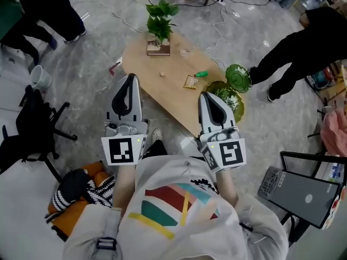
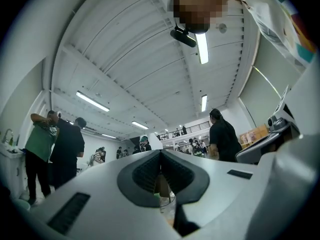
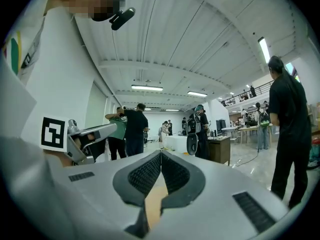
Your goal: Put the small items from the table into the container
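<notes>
Green container (image 1: 236, 106) at table (image 1: 146, 75) edge, packet (image 1: 190, 82) outside it

Your table (image 1: 142, 69): potted plant (image 1: 159, 25) at far end; green item (image 1: 201, 74) beside yellow packet (image 1: 190, 82); green container (image 1: 237, 106) by right edge. Your left gripper (image 1: 130, 78) and right gripper (image 1: 208, 97): jaws together, near edge

Oval wooden table (image 1: 162, 93), upper centre of the frame, on a grey marbled floor (image 1: 97, 42).
On it: 1 potted plant (image 1: 159, 31) at the far end, a small pale round piece (image 1: 161, 73), a yellow snack packet (image 1: 190, 82) near a green item (image 1: 201, 74), and 2 green glass dishes (image 1: 227, 93) at the right end.
</notes>
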`<action>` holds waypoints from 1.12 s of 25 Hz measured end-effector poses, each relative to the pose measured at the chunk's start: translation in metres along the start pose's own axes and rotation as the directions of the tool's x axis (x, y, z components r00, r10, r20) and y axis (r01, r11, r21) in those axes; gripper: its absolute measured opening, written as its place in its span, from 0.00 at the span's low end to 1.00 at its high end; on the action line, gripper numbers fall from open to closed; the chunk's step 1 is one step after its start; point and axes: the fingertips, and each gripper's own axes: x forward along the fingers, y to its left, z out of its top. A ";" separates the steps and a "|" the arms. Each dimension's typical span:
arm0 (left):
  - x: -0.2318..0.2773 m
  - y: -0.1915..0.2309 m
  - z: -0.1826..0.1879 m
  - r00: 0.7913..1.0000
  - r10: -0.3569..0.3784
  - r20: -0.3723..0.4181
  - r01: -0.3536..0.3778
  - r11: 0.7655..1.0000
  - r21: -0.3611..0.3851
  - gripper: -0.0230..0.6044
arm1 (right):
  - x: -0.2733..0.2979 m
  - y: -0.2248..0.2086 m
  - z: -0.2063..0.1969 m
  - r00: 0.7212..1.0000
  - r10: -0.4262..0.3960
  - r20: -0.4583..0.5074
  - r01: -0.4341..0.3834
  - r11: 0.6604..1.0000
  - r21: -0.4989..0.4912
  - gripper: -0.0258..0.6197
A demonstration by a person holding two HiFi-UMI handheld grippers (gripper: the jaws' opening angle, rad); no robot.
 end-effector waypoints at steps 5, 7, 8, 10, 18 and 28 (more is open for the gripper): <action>0.040 0.058 -0.012 1.000 -0.017 -0.011 0.017 1.000 -0.007 0.05 | 0.049 0.002 0.005 0.997 -0.080 -0.020 0.080 0.997 0.009 0.06; 0.054 0.069 -0.026 1.000 -0.015 -0.028 0.014 0.999 -0.029 0.05 | 0.057 -0.003 -0.002 0.994 -0.096 -0.048 0.096 0.995 0.011 0.06; 0.061 0.070 -0.033 0.999 -0.020 -0.039 0.019 0.999 -0.036 0.05 | 0.059 -0.008 -0.006 0.993 -0.105 -0.062 0.106 0.994 0.014 0.06; 0.078 0.062 -0.044 0.998 -0.043 -0.054 0.041 0.998 -0.043 0.05 | 0.063 -0.024 -0.015 0.989 -0.124 -0.083 0.127 0.991 0.029 0.06; 0.158 -0.001 -0.045 0.990 -0.140 -0.035 0.140 0.990 -0.008 0.05 | 0.091 -0.101 -0.012 0.990 -0.133 -0.045 0.135 0.990 0.049 0.06; 0.226 -0.013 -0.076 0.988 -0.107 -0.107 0.109 0.994 0.015 0.05 | 0.127 -0.168 -0.021 0.996 -0.066 -0.055 0.073 0.989 0.130 0.06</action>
